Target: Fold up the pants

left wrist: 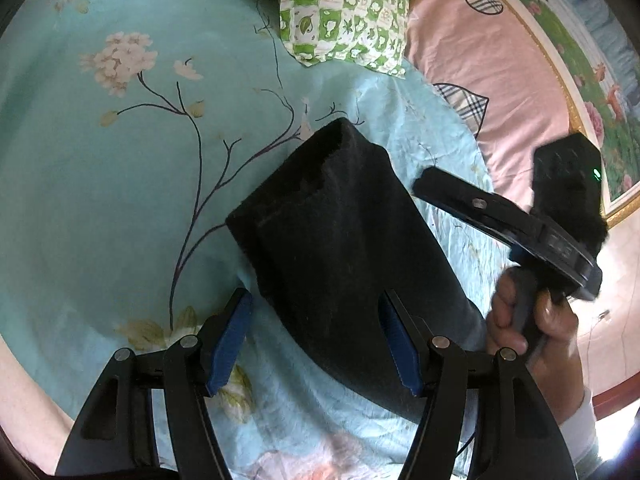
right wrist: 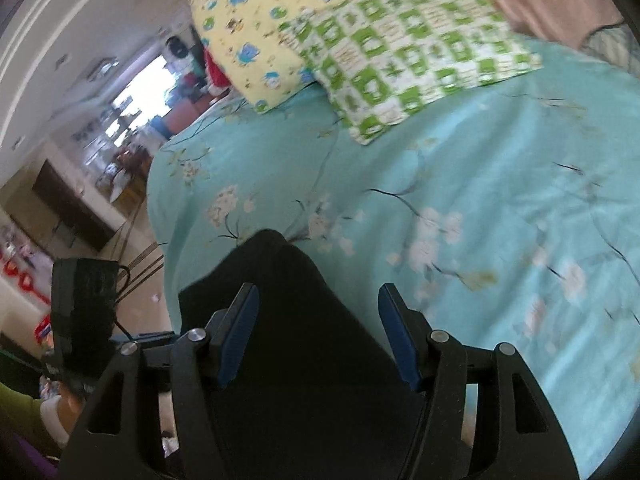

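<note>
The black pants (left wrist: 344, 240) lie folded into a compact bundle on the turquoise floral bedsheet (left wrist: 120, 184). My left gripper (left wrist: 316, 340) is open, its blue pads on either side of the bundle's near edge, holding nothing. The right gripper's body (left wrist: 520, 220) shows at the right of the left wrist view, held by a hand beside the pants. In the right wrist view the right gripper (right wrist: 318, 336) is open above the black pants (right wrist: 304, 344), holding nothing. The left gripper's body (right wrist: 80, 320) shows at the lower left there.
A green-and-white checked pillow (left wrist: 344, 12) and a yellow patterned pillow (right wrist: 256, 20) lie at the far side of the bed. A pink sheet (left wrist: 480, 60) is at the right. The bed's edge and the room floor (right wrist: 132, 280) are at the left in the right wrist view.
</note>
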`<state>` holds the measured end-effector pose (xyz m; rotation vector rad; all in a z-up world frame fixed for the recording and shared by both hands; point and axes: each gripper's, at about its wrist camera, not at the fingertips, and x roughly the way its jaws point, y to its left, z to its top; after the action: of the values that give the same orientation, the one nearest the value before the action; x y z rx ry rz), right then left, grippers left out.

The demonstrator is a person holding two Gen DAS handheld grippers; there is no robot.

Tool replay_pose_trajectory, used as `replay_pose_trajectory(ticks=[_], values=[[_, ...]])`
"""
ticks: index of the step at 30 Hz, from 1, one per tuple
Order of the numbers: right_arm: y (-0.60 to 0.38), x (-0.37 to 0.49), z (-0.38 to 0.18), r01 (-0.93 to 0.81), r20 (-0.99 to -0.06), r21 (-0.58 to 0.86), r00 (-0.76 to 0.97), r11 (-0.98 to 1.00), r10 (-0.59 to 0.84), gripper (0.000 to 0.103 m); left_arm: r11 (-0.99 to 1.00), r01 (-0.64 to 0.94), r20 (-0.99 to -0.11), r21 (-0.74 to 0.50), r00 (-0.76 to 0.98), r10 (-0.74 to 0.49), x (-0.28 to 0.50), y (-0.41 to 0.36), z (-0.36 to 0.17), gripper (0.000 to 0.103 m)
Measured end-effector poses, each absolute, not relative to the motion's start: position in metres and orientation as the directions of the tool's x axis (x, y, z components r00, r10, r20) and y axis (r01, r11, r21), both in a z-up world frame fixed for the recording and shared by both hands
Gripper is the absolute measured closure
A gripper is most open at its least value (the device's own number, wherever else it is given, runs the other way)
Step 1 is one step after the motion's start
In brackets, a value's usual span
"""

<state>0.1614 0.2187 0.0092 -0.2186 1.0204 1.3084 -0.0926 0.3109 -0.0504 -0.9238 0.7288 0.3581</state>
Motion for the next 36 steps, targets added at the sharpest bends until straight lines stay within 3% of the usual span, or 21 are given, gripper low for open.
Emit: replay_pose_trajectory(ticks=[2, 6, 9, 11, 13, 15, 26, 36], values=[[0.234, 0.163, 0.002, -0.876, -0.743, 0.388, -0.113, 0.287, 0.659, 0.045, 0.568, -0.571, -0.703, -0.593, 0.711, -0.02, -0.091, 0.313, -0.051, 0.037], [0.252, 0.162, -0.011, -0.892, -0.784, 0.366, -0.143, 0.264, 0.605, 0.065, 0.567, -0.574, -0.702, -0.591, 0.712, -0.011, -0.087, 0.316, -0.053, 0.037], [0.254, 0.159, -0.009, -0.898, -0.783, 0.363, -0.15, 0.248, 0.604, 0.077, 0.581, -0.578, -0.706, -0.573, 0.708, 0.008, -0.083, 0.315, -0.052, 0.043], [0.251, 0.155, -0.004, -0.904, -0.779, 0.353, -0.141, 0.242, 0.61, 0.081, 0.595, -0.589, -0.716, -0.547, 0.698, 0.032, -0.08, 0.314, -0.051, 0.067], [0.245, 0.152, 0.003, -0.906, -0.769, 0.348, -0.129, 0.241, 0.626, 0.084, 0.594, -0.596, -0.717, -0.541, 0.696, 0.045, -0.082, 0.314, -0.05, 0.072], [0.24, 0.151, 0.009, -0.904, -0.764, 0.342, -0.108, 0.257, 0.637, 0.094, 0.584, -0.579, -0.697, -0.569, 0.716, 0.032, -0.085, 0.314, -0.047, 0.076], [0.181, 0.14, 0.055, -0.885, -0.653, 0.386, -0.064, 0.259, 0.755, 0.097, 0.698, -0.492, -0.634, -0.521, 0.77, 0.07, -0.086, 0.269, 0.017, 0.081], [0.107, 0.138, 0.091, -0.844, -0.543, 0.434, 0.032, 0.314, 0.839, 0.097, 0.81, -0.328, -0.549, -0.486, 0.836, 0.009, -0.067, 0.205, 0.075, 0.081]])
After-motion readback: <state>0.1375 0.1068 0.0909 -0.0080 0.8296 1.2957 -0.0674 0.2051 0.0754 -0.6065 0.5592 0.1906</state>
